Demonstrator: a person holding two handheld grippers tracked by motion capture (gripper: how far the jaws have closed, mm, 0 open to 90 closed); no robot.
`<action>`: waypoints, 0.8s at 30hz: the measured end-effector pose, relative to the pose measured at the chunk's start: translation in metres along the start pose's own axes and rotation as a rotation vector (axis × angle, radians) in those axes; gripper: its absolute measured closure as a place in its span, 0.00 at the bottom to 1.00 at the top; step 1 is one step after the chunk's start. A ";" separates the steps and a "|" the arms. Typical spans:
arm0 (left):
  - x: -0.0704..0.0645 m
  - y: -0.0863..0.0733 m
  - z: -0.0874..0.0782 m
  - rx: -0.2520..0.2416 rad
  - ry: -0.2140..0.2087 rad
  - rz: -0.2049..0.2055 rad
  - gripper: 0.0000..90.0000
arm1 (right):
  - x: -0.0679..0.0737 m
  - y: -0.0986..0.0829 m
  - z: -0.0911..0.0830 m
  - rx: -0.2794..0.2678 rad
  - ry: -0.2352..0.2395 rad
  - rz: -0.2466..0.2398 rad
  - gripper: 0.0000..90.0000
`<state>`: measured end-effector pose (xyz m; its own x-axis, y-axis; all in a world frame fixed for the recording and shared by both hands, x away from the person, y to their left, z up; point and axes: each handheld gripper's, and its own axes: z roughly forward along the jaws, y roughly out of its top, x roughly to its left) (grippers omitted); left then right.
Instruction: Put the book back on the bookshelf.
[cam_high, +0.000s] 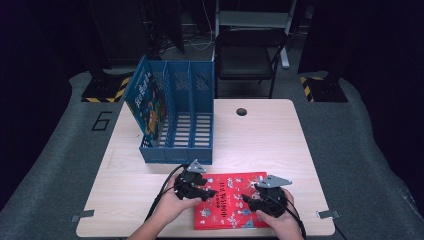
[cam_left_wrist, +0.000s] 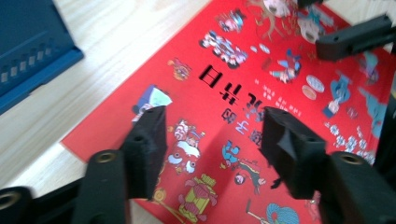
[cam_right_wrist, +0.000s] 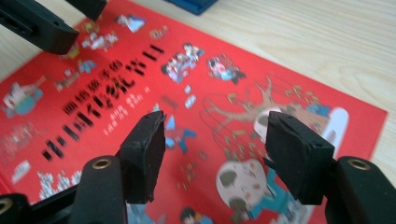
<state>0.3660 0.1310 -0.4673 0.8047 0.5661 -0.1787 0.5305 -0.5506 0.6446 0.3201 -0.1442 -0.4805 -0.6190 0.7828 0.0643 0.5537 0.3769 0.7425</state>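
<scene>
On the near edge of the light wooden table (cam_high: 260, 125), the red picture book (cam_high: 227, 202) lay flat with its cover up — both grippers sat over it, neither holding it. Left gripper (cam_high: 196, 189) hovered above the book's left part, jaws apart with nothing between them; right gripper (cam_high: 262, 196) was over the right part, jaws likewise spread and empty. Left gripper view had the cover under the open pads (cam_left_wrist: 147, 144), with the corner of the blue file rack (cam_left_wrist: 32, 56) at upper left. Right gripper view matched: cover art below the open pads (cam_right_wrist: 144, 149), no contact that I could confirm. The blue three-slot file rack (cam_high: 177, 117) stood behind the book, well apart from it, and a blue-covered book (cam_high: 145, 102) already leaned in its leftmost slot. My read: one book was filed, the red one was not yet picked up — grasping, lifting, standing it on edge and slotting it were all left to do. Hard to tell: whether the pads touched the cover or floated just above it; cover text was blurred in both gripper views; the book's near edge was partly hidden by the hands in the high view.
</scene>
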 end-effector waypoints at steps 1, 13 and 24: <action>-0.001 0.000 0.002 0.008 0.001 0.007 0.42 | 0.000 -0.001 -0.001 0.010 -0.003 -0.007 0.41; -0.014 -0.007 0.012 -0.008 0.043 0.089 0.33 | 0.001 -0.011 0.001 0.005 -0.064 -0.060 0.38; -0.028 -0.014 0.018 -0.010 0.111 0.180 0.23 | -0.003 -0.021 -0.010 0.041 -0.063 -0.060 0.26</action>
<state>0.3406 0.1119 -0.4842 0.8516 0.5238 0.0229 0.3778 -0.6432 0.6660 0.3045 -0.1594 -0.4893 -0.6163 0.7872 -0.0225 0.5395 0.4429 0.7161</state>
